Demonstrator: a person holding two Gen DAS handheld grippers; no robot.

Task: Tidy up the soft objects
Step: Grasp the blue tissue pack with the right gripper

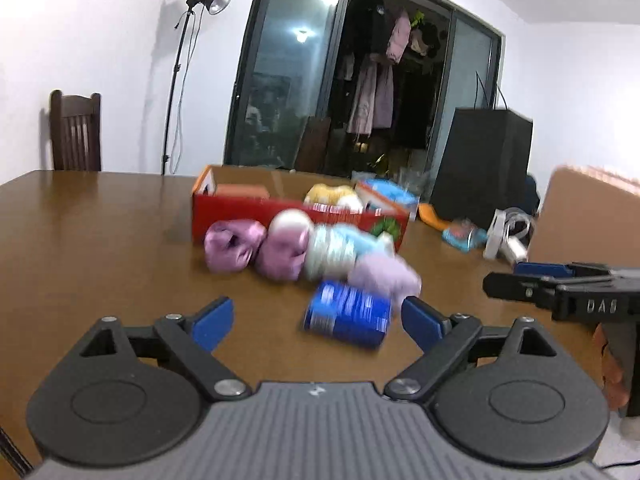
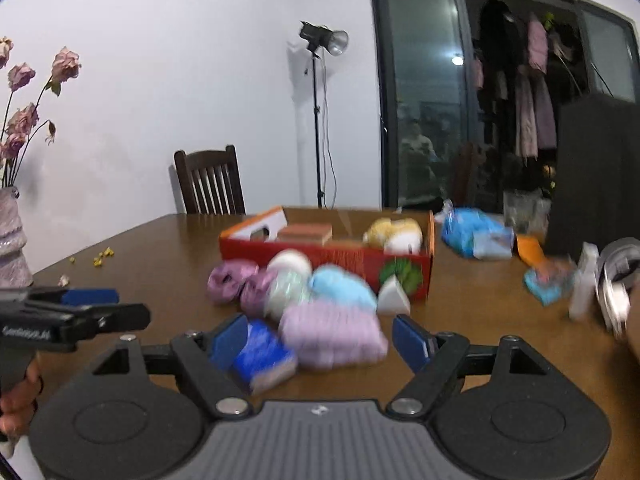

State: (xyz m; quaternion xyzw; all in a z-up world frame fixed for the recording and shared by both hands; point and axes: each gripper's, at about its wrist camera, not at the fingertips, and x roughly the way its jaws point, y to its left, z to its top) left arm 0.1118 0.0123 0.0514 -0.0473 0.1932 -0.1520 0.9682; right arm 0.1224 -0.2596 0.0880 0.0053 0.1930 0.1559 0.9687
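A cluster of soft things lies on the wooden table (image 1: pixel 100 232) in front of a red cardboard box (image 1: pixel 256 208): a purple satin bundle (image 1: pixel 232 244), a pale green roll (image 1: pixel 330 252), a light blue piece (image 2: pixel 342 286), a lilac knitted piece (image 2: pixel 332 334) and a blue packet (image 1: pixel 348 314). The box (image 2: pixel 340 258) holds a yellow-and-white plush (image 2: pixel 394 234) and a brown block (image 2: pixel 306 234). My left gripper (image 1: pixel 318 320) is open, just short of the blue packet. My right gripper (image 2: pixel 320 340) is open, with the lilac piece and the blue packet (image 2: pixel 266 354) between its fingers. Both views are blurred.
A blue plastic bag (image 2: pixel 476 234), an orange item (image 2: pixel 530 250), a small blue packet (image 2: pixel 548 282) and white gear (image 2: pixel 612 284) lie at the right. A black bag (image 1: pixel 482 160) stands behind. A vase of dried roses (image 2: pixel 12 232) stands at the left. A chair (image 2: pixel 210 180) is at the far edge.
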